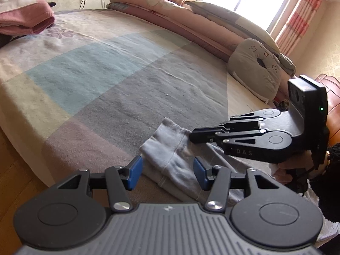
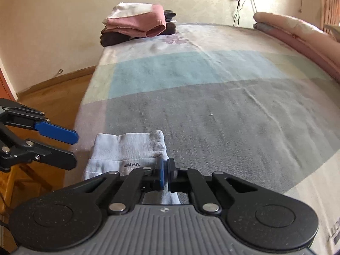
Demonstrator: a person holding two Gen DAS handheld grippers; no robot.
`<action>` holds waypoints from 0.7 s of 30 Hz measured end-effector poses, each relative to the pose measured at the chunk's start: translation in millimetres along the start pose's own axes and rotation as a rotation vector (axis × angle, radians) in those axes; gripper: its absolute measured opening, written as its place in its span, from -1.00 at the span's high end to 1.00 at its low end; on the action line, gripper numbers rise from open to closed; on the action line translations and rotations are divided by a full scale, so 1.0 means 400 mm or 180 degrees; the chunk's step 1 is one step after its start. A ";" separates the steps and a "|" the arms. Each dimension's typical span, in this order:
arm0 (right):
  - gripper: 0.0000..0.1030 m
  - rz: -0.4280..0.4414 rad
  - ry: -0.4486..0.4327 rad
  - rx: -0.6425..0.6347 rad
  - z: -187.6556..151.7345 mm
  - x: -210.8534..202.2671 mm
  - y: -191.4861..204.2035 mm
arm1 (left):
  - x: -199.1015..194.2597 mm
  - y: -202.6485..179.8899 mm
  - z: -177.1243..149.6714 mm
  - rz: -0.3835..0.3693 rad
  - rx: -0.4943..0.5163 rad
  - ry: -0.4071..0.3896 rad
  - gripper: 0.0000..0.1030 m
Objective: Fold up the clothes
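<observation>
At the left, the left hand-held gripper [image 1: 167, 171] stands about half open, its blue pads either side of the pale blue garment [image 1: 170, 148] without pressing it, so it holds nothing. The garment lies partly folded at the near edge of the bed [image 1: 127, 74], a small knit piece with a ribbed cuff and a printed label. It looks light, soft and limp, likely to sag and slide out of shape if lifted by one point; a hem, cuff or folded corner seems the best place to take hold, ideally two corners at once. To the right, the right hand-held gripper [image 2: 166, 170] is closed, its pads pinching the garment's right edge. The bed's patchwork cover is flat, slightly wrinkled and matt, offering some friction. A stack of folded clothes [image 2: 136, 21] sits at the far corner, rolled bedding [image 1: 170, 10] and a cushion [image 1: 255, 68] along the window side, wooden floor [image 2: 53, 89] beyond.
</observation>
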State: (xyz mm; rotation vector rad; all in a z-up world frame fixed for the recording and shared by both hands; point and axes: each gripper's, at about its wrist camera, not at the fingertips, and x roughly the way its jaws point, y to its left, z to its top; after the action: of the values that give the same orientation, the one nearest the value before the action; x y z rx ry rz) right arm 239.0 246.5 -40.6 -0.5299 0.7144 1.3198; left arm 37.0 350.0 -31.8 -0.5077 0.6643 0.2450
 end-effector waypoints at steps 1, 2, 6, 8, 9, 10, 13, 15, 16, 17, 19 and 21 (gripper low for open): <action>0.82 -0.0019 -0.0017 0.0000 0.001 -0.007 0.002 | 0.001 -0.002 0.002 0.0013 0.0014 -0.0002 -0.02; 0.78 -0.0001 -0.0066 0.0038 0.002 -0.024 0.002 | 0.000 -0.001 0.004 0.0025 0.0020 -0.0010 -0.02; 0.78 0.0381 -0.0071 0.0144 -0.006 -0.098 0.017 | -0.016 0.015 0.013 0.0121 -0.0014 -0.0067 -0.02; 0.73 0.0570 0.0085 -0.0002 -0.032 -0.123 0.054 | -0.021 0.021 0.016 0.0157 -0.0027 -0.0086 -0.03; 0.71 0.0585 0.0182 -0.0083 -0.052 -0.128 0.075 | -0.023 0.024 0.016 0.0171 -0.0033 -0.0092 -0.03; 0.70 0.0585 0.0283 -0.0159 -0.073 -0.132 0.096 | -0.024 0.025 0.017 0.0182 -0.0036 -0.0097 -0.03; 0.69 0.0533 0.0456 -0.0253 -0.131 -0.136 0.134 | -0.020 0.021 0.015 0.0181 -0.0023 -0.0093 -0.03; 0.69 0.0505 0.0520 -0.0197 -0.156 -0.134 0.138 | -0.016 0.016 0.014 0.0172 -0.0007 -0.0083 -0.03; 0.69 0.0497 0.0514 -0.0157 -0.162 -0.136 0.137 | -0.013 0.013 0.014 0.0168 0.0000 -0.0078 -0.03; 0.69 0.0489 0.0505 -0.0134 -0.164 -0.138 0.135 | -0.011 0.010 0.014 0.0162 0.0009 -0.0074 -0.03; 0.71 0.0403 0.0510 -0.0177 -0.165 -0.138 0.136 | -0.008 0.004 0.016 0.0142 0.0032 -0.0074 -0.03; 0.85 0.0346 0.0517 -0.0238 -0.165 -0.139 0.138 | -0.009 -0.002 0.017 0.0138 0.0057 -0.0076 -0.03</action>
State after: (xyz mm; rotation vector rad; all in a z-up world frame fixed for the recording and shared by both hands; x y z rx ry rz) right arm 168.7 172.0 -42.3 -0.6720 0.8396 1.4203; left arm 38.2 352.5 -24.7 -0.4730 0.6542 0.2852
